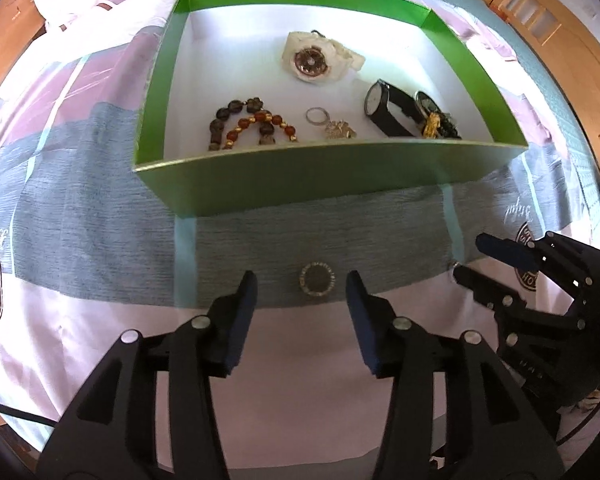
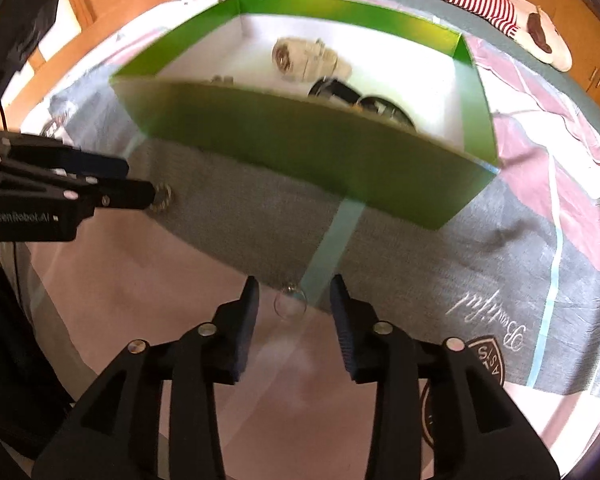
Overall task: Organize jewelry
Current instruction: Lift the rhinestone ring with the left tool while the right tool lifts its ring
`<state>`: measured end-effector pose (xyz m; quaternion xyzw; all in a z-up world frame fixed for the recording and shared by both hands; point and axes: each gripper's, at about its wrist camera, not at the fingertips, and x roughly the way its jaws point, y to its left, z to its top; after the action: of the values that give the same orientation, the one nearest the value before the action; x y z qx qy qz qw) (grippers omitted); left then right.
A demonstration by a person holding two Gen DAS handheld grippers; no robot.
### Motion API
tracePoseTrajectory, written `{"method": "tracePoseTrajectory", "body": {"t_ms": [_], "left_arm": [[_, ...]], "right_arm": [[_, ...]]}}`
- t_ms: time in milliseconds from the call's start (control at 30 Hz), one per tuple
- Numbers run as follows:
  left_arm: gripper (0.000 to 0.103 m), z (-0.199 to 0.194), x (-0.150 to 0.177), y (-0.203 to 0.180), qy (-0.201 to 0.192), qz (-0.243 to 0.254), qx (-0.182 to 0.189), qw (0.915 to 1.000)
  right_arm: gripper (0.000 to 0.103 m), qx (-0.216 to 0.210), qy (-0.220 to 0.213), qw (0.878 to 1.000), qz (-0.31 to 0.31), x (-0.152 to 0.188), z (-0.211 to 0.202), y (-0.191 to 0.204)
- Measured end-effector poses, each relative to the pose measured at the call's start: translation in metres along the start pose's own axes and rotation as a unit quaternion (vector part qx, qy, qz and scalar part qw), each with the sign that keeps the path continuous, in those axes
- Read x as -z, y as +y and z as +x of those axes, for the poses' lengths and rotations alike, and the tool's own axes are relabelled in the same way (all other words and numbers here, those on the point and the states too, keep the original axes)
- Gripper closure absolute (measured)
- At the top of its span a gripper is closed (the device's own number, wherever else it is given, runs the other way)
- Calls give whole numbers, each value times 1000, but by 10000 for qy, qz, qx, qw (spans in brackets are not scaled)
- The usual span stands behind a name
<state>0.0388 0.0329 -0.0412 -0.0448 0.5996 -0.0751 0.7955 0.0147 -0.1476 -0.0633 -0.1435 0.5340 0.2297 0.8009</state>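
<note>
Green box (image 1: 332,176) sits on the bed's quilt (image 1: 100,200), already holding watches (image 1: 392,112), bead bracelets (image 1: 252,128) and a keyring (image 1: 315,115). Left gripper (image 1: 302,286) jaws apart, straddling a sparkly ring (image 1: 317,280), not pinching. Right gripper (image 2: 294,300) likewise apart around a thin clear ring (image 2: 290,305). Box's near wall stands between both rings and the inside; each needs lifting over.

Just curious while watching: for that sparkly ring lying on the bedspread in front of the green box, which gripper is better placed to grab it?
Left. The left gripper straddles the sparkly ring with open jaws; the right gripper is over a thin clear ring.
</note>
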Motion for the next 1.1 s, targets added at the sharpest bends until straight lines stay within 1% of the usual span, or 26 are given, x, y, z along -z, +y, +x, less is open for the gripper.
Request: {"method": "tracePoseTrajectory", "body": {"t_ms": [67, 233, 367, 467, 800, 867, 933, 967, 1000, 1033, 1100], "left_arm": [[56, 5, 1, -6, 53, 93, -53, 9999], [49, 18, 2, -19, 177, 267, -163, 9994], [49, 25, 2, -21, 246, 309, -225, 9990], [51, 26, 1, -22, 243, 319, -259, 9989], [51, 33, 0, -34, 206, 408, -367, 9983], [51, 35, 1, -38, 199, 424, -388, 9981], [60, 35, 2, -40, 184, 417, -417, 9981], [63, 36, 3, -41, 181, 413, -415, 9981], [66, 36, 3, -41, 186, 409, -396, 9982], [67, 36, 4, -42, 184, 408, -398, 9982], [70, 35, 4, -41, 182, 411, -400, 9982]], "right_arm": [[65, 34, 76, 10000, -40, 2, 4, 2], [65, 48, 95, 9999, -40, 2, 6, 1], [65, 49, 102, 9999, -65, 2, 6, 1], [65, 59, 103, 9999, -79, -1, 11, 3], [65, 76, 100, 9999, -98, -4, 14, 5], [67, 74, 95, 9999, -101, -3, 13, 4], [75, 15, 92, 9999, -123, -4, 13, 6], [77, 7, 87, 9999, -137, -1, 12, 6], [78, 16, 80, 9998, -173, -1, 12, 7], [83, 9, 82, 9998, -201, -2, 13, 9], [84, -7, 77, 9997, -231, -2, 13, 11]]}}
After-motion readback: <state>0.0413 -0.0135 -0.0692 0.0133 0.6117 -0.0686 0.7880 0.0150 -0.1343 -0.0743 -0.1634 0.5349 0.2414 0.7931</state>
